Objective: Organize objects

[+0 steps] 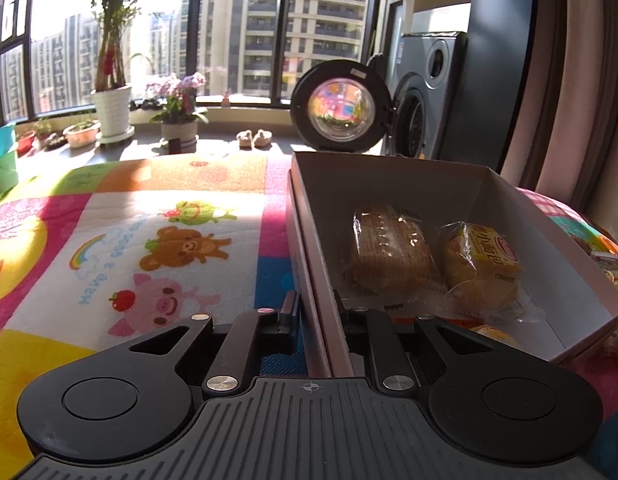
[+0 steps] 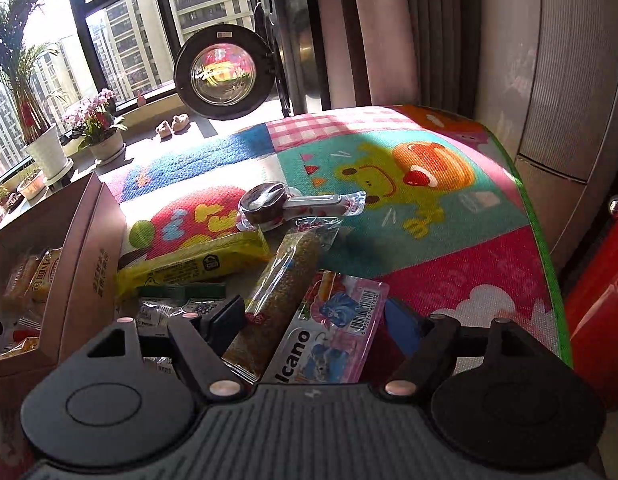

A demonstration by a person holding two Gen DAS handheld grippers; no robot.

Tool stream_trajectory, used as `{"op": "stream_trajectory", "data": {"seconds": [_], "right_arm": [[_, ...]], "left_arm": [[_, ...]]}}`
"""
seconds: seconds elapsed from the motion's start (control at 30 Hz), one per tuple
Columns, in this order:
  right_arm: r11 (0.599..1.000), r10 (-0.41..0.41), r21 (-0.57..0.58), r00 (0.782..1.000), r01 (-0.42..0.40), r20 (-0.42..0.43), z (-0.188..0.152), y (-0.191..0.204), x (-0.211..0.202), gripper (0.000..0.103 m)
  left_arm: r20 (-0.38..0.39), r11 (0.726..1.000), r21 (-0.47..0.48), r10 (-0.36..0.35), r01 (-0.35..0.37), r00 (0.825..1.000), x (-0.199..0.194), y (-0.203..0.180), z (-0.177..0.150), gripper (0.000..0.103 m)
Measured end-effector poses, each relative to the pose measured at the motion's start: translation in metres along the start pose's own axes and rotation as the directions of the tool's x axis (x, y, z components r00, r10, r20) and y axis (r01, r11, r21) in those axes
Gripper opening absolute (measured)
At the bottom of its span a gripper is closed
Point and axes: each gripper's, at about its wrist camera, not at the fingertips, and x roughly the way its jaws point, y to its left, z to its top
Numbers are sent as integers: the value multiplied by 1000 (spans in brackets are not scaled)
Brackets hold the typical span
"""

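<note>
A cardboard box sits on the cartoon play mat. It holds two wrapped buns, a brown one and a yellow one. My left gripper is shut on the box's left wall, one finger inside and one outside. In the right wrist view the box is at the left. My right gripper is open over a pile of snacks: a grain bar, a pink "Volcano" pack and a yellow packet. A wrapped spoon-shaped item lies farther on.
A washing machine with an open round door stands beyond the mat. Potted plants line the window sill. A red object and a curtain flank the mat's right edge.
</note>
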Motion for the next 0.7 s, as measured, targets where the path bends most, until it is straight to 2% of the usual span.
{"op": "stream_trajectory", "data": {"seconds": [0.03,0.13,0.27,0.37,0.53,0.7], "right_arm": [[1000,-10,-22,1000,10,3,-1,4,-2,61],[998,-22,-63,1000,22,1,-6,8,-10,55],[994,-1,-109,998,-6,-60,-26,-1,-29,49],[988,-23,-152,995,8,-93,-45,-7,-49,45],[981,-12,-191,993,-12,-122,-73,-10,-74,46],[978,1,-206,992,-26,-124,-79,0,-77,48]], "left_arm": [[1,1000,0,0,0,1000,0,0,0,16],[4,1000,-2,-3,3,1000,0,0,-1,16],[5,1000,-3,-5,5,1000,0,1,-1,16],[5,1000,-3,-5,5,1000,0,1,-1,16],[6,1000,-4,-5,5,1000,0,1,-1,16],[7,1000,-11,-13,13,1000,1,2,-1,16]]}}
